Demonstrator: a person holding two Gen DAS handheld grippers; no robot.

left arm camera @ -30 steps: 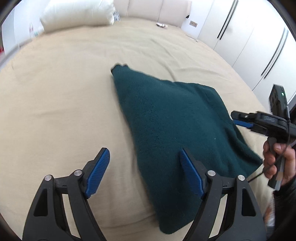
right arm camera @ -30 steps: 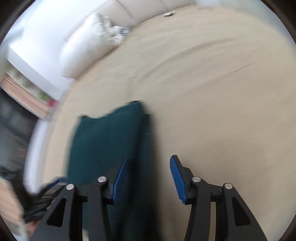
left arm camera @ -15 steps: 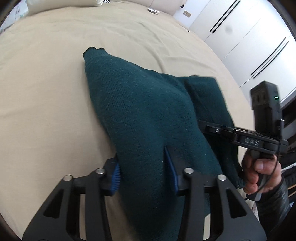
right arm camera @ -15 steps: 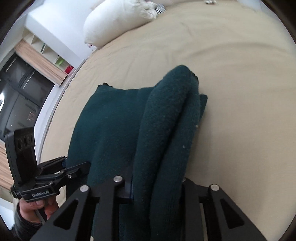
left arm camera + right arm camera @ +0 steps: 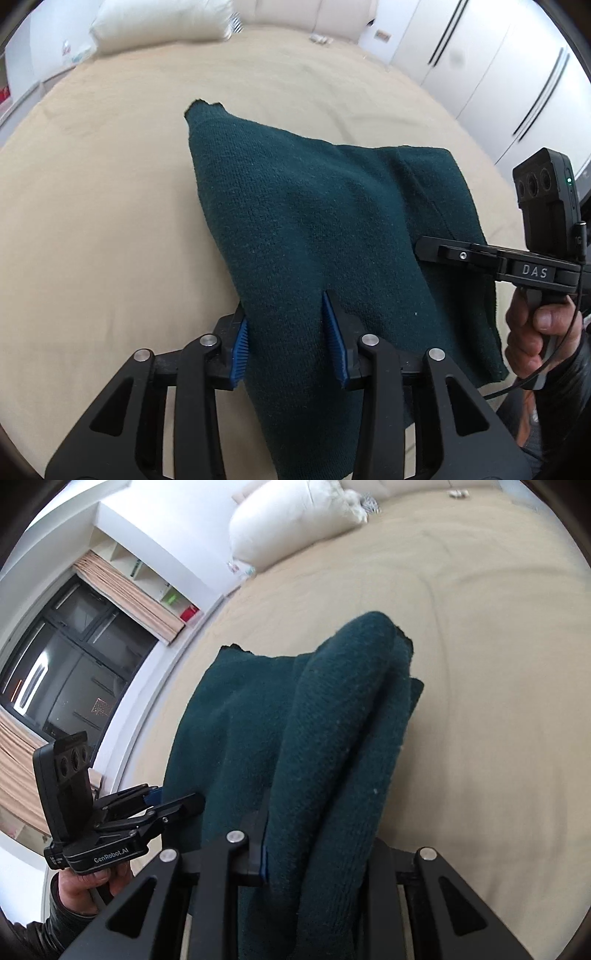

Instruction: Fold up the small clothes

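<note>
Surface: beige bed (image 5: pixel 110 206), white pillow (image 5: pixel 162 18) at its far edge, white wardrobes (image 5: pixel 498 74) beside.
Garment: dark green knit (image 5: pixel 314 221), mid-bed.
Left gripper (image 5: pixel 291 343): clamped on near edge (blue pads).
Right gripper (image 5: pixel 317 864): clamped on raised fold.

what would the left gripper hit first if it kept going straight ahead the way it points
The left gripper is already shut on the dark green knit garment, so it would push straight into that fabric. Beyond the garment's far corner lies only the beige bedspread, with the white pillow much farther off; depth is uncertain.
</note>
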